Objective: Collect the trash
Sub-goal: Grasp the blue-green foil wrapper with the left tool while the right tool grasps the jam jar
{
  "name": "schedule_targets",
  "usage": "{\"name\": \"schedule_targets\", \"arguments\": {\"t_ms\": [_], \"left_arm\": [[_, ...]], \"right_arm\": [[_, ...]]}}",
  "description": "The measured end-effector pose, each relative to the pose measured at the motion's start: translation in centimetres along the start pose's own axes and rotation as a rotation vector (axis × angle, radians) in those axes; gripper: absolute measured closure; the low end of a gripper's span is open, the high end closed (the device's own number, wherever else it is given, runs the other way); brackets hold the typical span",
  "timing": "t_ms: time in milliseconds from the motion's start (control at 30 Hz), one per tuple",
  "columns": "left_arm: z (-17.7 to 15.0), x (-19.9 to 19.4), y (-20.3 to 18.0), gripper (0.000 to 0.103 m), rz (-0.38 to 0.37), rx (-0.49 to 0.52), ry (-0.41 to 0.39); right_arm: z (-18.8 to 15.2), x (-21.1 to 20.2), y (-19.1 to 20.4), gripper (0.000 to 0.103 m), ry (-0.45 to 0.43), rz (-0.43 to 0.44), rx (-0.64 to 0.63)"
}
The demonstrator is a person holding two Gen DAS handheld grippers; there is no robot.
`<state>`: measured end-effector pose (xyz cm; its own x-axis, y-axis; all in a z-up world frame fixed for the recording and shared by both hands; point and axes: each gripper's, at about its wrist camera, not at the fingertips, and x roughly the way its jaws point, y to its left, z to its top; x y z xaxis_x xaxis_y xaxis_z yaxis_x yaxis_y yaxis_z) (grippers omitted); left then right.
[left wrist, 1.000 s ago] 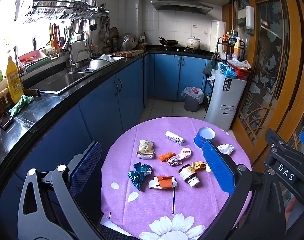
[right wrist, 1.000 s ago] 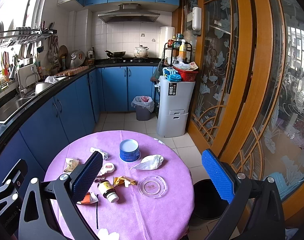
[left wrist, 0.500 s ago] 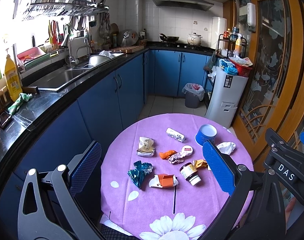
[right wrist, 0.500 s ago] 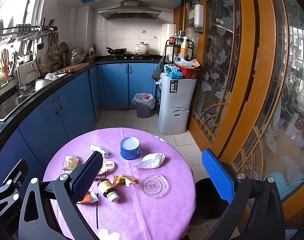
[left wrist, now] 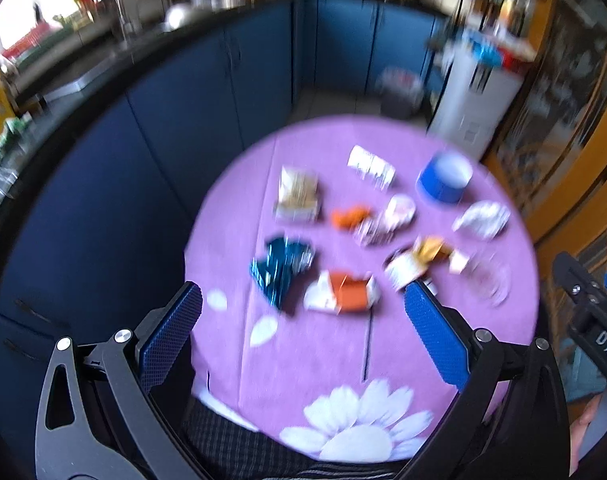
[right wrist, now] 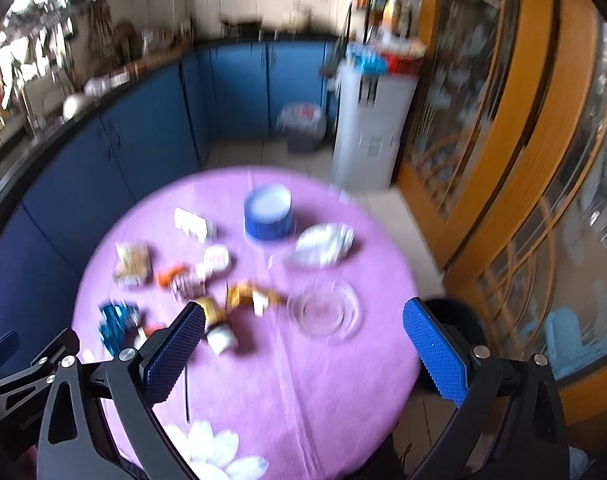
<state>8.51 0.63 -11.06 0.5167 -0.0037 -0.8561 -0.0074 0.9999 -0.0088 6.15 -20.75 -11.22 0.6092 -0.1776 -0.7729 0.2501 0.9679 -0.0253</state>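
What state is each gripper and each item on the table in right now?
Left gripper: open, empty, above the table.
Right gripper: open, empty.
Blue cup: upside down.
Jar: on its side, cap on.
Blue wrapper: crumpled.
White wrapper: crumpled.
Clear lid: flat on the cloth.
Floor bin: open, lined with a bag.

The left gripper (left wrist: 302, 336) has black, cut-out linkage arms joined by silver round-head screws, each ending in a flat blue finger pad (left wrist: 170, 336) with a fine diamond-grid texture. The right gripper (right wrist: 303, 354) is built alike: black frame, silver screws, blue knurled pads (right wrist: 437, 354). White letters "DAS" mark its black body as seen from the left wrist view.
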Motion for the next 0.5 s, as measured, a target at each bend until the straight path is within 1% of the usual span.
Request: {"name": "schedule_targets", "arguments": {"t_ms": [33,100,133,200,300,400,500], "left_arm": [[-0.2,0.9,0.0,0.003,0.001,0.004,0.026],[-0.7,3.5,0.0,0.003,-0.001,0.013,0.102],[-0.9,4.2,-0.2,0.003,-0.001,0.018,0.128],[-1.2,6.3,-0.4,0.003,-0.007,0.036,0.195],[-1.6,8.9,-0.7,0.003,-0.029,0.057,0.270],[-1.6,10.6,-0.9,0.004,-0.053,0.060,0.305],[-1.0,11.5,-0.8,0.004,-0.082,0.050,0.315]], "right_arm": [[-0.3,1.4,0.2,0.006,0.047,0.003,-0.009],[-0.9,3.2,0.6,0.006,0.103,0.010,-0.024],[-1.3,4.7,1.0,0.006,0.148,0.011,-0.042],[-1.8,6.6,1.6,0.006,0.206,0.022,-0.067],[-2.3,8.6,2.4,0.006,0.262,0.029,-0.100],[-2.3,9.8,2.7,0.006,0.298,0.031,-0.122],[-2.0,10.8,2.8,0.006,0.316,0.031,-0.120]]}}
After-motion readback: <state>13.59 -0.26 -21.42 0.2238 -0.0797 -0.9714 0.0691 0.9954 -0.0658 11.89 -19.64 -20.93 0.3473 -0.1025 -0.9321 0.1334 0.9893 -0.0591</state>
